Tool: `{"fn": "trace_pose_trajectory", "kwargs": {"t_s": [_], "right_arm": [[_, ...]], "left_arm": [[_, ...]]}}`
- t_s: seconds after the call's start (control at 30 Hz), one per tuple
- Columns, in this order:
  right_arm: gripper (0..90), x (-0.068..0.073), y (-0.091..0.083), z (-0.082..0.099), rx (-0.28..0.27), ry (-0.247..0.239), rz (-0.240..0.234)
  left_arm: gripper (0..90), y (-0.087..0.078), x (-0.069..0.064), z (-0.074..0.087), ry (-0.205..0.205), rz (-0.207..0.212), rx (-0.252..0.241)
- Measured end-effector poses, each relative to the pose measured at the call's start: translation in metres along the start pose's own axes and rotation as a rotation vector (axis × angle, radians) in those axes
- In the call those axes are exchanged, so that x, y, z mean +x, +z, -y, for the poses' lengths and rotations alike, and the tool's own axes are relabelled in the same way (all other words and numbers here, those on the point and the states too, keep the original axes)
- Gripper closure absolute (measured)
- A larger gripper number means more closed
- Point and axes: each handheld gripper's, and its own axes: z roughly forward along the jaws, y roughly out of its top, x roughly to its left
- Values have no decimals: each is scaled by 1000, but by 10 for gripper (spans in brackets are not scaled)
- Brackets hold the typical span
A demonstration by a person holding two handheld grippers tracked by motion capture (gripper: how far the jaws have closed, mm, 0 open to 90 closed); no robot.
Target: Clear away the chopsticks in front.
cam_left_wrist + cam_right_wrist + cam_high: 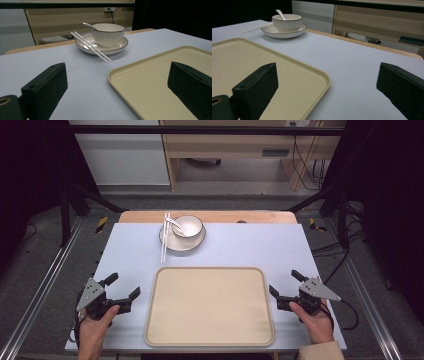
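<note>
Pale blue matting covers the table (250,245), with a wooden edge showing at the far side and dark floor around it. Both grippers rest at the near corners, one on each side of the beige tray (209,306). The left gripper (121,289) has its jaws spread wide with nothing between them; the right gripper (284,284) is likewise wide open and empty.

Judging by the layout, the work has not yet begun: this looks like the start pose before the tableware is moved onto the tray. In the left gripper view, the tray's near corner lies just ahead of the right-hand jaw, and the plate (85,44) sits well beyond both jaws, with the bowl (108,34) on it and a spoon (88,24) leaning in the bowl.

The chopsticks (164,237) lie as a pair across the plate's left rim, their long axis running from near to far on the table, near tips on the mat. In the left gripper view they slant down toward the gap between the jaws.

The next move likely calls for a reach forward to the chopsticks or plate, with the jaws set across the sticks' narrow width.
</note>
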Motion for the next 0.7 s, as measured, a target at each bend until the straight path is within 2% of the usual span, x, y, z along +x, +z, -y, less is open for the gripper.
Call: {"fn": "trace_pose_trajectory", "kwargs": {"t_s": [0.07, 0.17, 0.3, 0.33, 0.37, 0.4, 0.43, 0.47, 0.53, 0.57, 0.63, 0.67, 0.7], "right_arm": [[42, 0, -1, -1, -2, 2, 0], [56, 2, -3, -3, -22, 10, -3], [60, 5, -7, -9, -60, 29, 6], [60, 5, -7, -9, -60, 29, 6], [57, 5, -5, -9, -51, 10, 21], [57, 5, -5, -9, -51, 10, 21], [56, 4, -2, -11, -53, 12, 33], [56, 4, -2, -11, -53, 12, 33], [54, 5, 0, -13, -50, 2, 51], [49, 5, 1, -13, -43, -16, 76], [49, 5, 2, -13, -42, -16, 83], [49, 5, 2, -13, -42, -16, 83], [49, 5, 2, -14, -43, -14, 85]], "left_arm": [[25, 1, -1, 0, -4, 10, 6], [26, 3, -3, -3, 20, 24, 26], [42, 10, -3, -9, 10, 27, 35], [42, 16, -2, -12, 16, 28, 40], [52, 28, 1, -21, 41, 27, 59], [54, 28, 1, -21, 41, 27, 59], [55, 43, 5, -29, 53, 29, 86], [56, 43, 5, -29, 53, 29, 86], [61, 61, 13, -37, 44, 27, 129], [60, 75, 19, -44, 42, 39, 143], [60, 92, 25, -53, 59, 52, 172], [60, 92, 25, -53, 59, 52, 172], [61, 106, 28, -62, 87, 50, 194]]}}
